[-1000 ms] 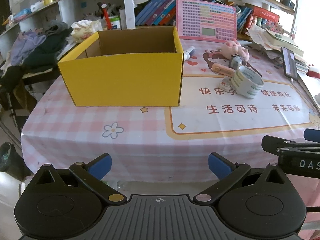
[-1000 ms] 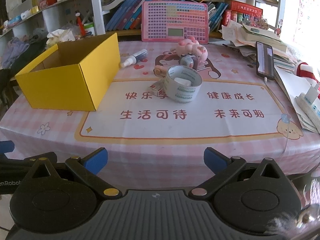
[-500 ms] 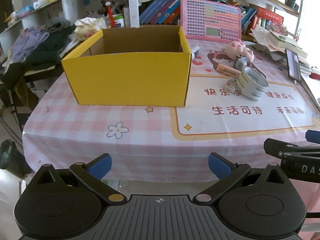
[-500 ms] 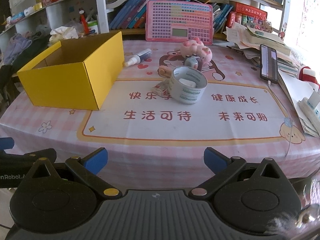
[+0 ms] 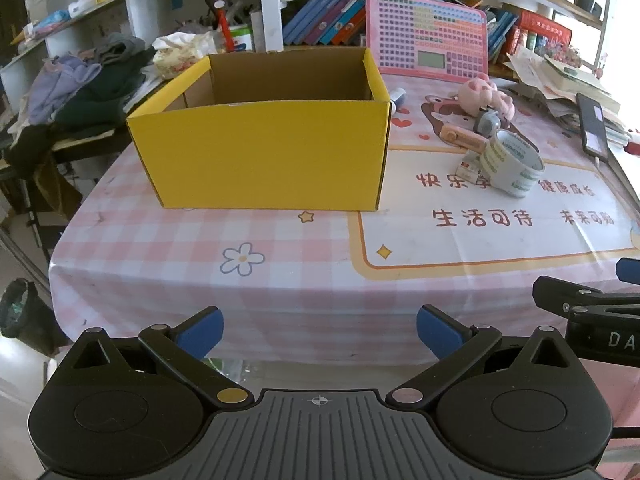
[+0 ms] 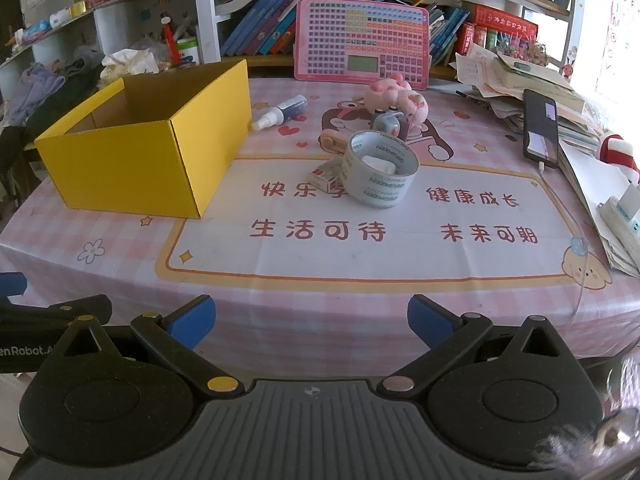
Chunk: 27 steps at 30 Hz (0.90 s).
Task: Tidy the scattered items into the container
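Observation:
An open yellow cardboard box (image 5: 264, 160) (image 6: 132, 168) stands on the left of the table. To its right lie a roll of clear tape (image 6: 378, 168) (image 5: 512, 162), a small white-and-red carton (image 6: 326, 176), a peach utility knife (image 6: 332, 142), a grey gadget (image 6: 386, 122), a pink plush (image 6: 396, 96) and a spray bottle (image 6: 282, 112). My left gripper (image 5: 319, 330) is open and empty at the table's near edge, facing the box. My right gripper (image 6: 311, 320) is open and empty at the near edge, facing the tape.
A pink keyboard toy (image 6: 362, 44) leans on the bookshelf at the back. A phone (image 6: 541, 128) and paper stacks (image 6: 516, 80) fill the right side. Clothes (image 5: 80, 88) are piled beyond the table's left edge. My right gripper's tip (image 5: 588, 300) shows in the left wrist view.
Both grippers have moved forward and a little up toward the table; the box and the items look nearer. Nothing on the table has moved.

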Tool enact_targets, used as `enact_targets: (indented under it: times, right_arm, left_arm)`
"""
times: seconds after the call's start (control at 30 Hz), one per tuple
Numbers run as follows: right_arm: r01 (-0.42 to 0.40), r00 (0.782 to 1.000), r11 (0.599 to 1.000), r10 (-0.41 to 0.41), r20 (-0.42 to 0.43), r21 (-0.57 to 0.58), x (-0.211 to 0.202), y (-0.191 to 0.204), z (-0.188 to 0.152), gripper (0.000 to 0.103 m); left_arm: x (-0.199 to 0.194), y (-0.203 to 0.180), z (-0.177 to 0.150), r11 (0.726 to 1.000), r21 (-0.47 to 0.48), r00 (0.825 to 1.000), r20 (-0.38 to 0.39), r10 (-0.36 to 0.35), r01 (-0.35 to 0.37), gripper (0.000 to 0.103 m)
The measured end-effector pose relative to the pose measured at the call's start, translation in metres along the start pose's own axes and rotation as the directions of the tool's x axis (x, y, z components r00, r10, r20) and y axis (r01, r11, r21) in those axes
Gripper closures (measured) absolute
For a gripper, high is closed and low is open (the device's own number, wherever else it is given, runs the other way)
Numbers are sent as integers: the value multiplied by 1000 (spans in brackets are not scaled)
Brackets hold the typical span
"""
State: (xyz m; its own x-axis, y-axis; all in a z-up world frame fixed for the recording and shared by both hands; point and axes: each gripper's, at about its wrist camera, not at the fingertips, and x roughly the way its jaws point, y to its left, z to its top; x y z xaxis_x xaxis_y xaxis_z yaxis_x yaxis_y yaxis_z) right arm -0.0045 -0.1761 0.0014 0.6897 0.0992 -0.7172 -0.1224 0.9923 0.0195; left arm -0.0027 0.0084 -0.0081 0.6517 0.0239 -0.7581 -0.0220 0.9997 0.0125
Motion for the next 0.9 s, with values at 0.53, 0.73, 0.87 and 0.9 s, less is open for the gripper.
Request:
enact_targets:
  times: [0.53, 0.73, 0.87, 0.9]
  right_arm:
    - [-14, 1000, 1000, 14, -3, -1, 2, 1, -1, 0]
    - [-8, 1000, 1000, 8, 7, 3, 1, 1, -1, 0]
    - [-7, 1000, 1000, 7, 7, 10, 0, -2, -2, 0]
    - [-7, 1000, 1000, 7, 5, 12, 0, -3, -2, 0]
  left_arm:
    - [0, -2, 0, 1000, 8, 1000, -6, -10, 10, 0]
    - [0, -4, -1, 1000, 16, 1000, -5, -9, 9, 0]
    - [0, -4, -2, 1000, 16, 1000, -17, -9, 10, 0]
    - [1, -5, -2, 1000, 17, 1000, -18, -11, 11, 0]
